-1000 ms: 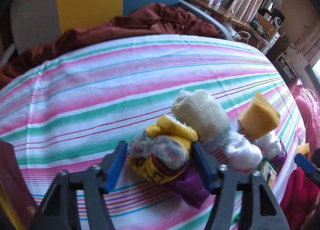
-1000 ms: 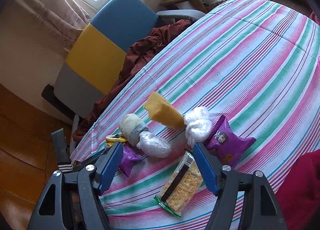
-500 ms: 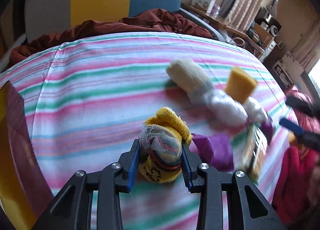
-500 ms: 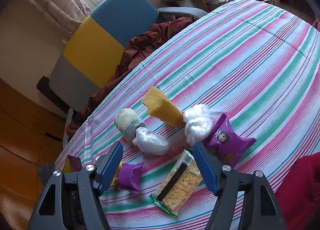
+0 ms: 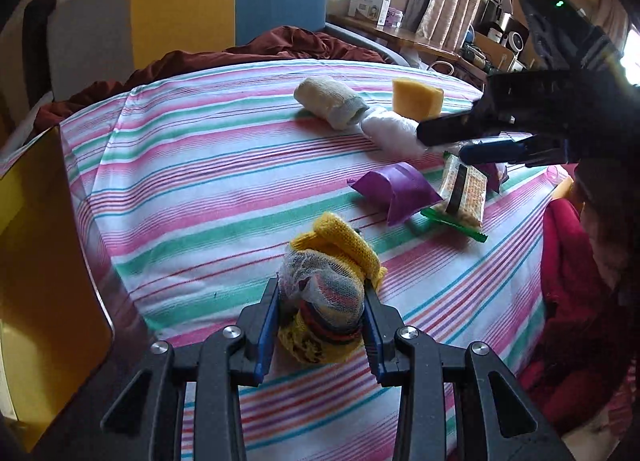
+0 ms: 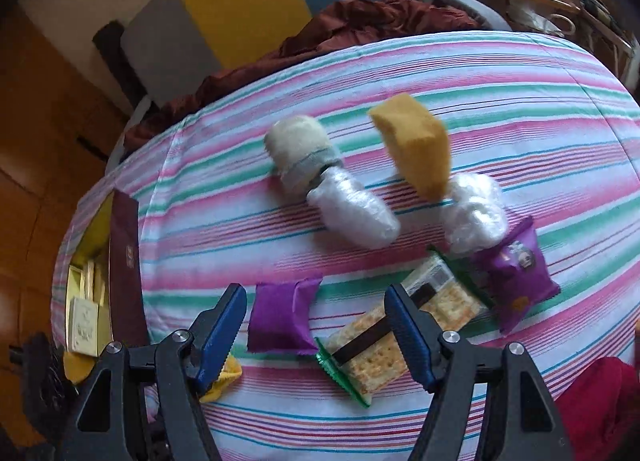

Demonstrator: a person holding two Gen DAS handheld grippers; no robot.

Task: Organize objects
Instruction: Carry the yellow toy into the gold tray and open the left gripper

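My left gripper (image 5: 322,301) is shut on a yellow knitted bundle wrapped in white mesh (image 5: 328,289), held just above the striped bedspread (image 5: 200,189). My right gripper (image 6: 316,301) hangs over the pile with its jaws closing; a folded purple packet (image 6: 282,317) and a cracker pack (image 6: 384,341) lie below between its fingers, not touched by the pads. Further back lie a cream sock roll (image 6: 298,149), a yellow sponge (image 6: 416,145), two white plastic bundles (image 6: 356,213) and a purple snack bag (image 6: 516,277). The right gripper (image 5: 442,143) also shows in the left wrist view.
An open box with a dark maroon lid (image 6: 124,269) and yellow inside sits at the bed's left edge, with flat cream packs in it. A yellow and blue chair (image 5: 224,1) and a maroon blanket (image 5: 280,45) lie behind. Red cloth (image 5: 568,261) lies at the right.
My left gripper shut on the yellow bundle and carried it leftward, away from the pile. My right gripper rolled and moved in over the purple packet and the crackers.
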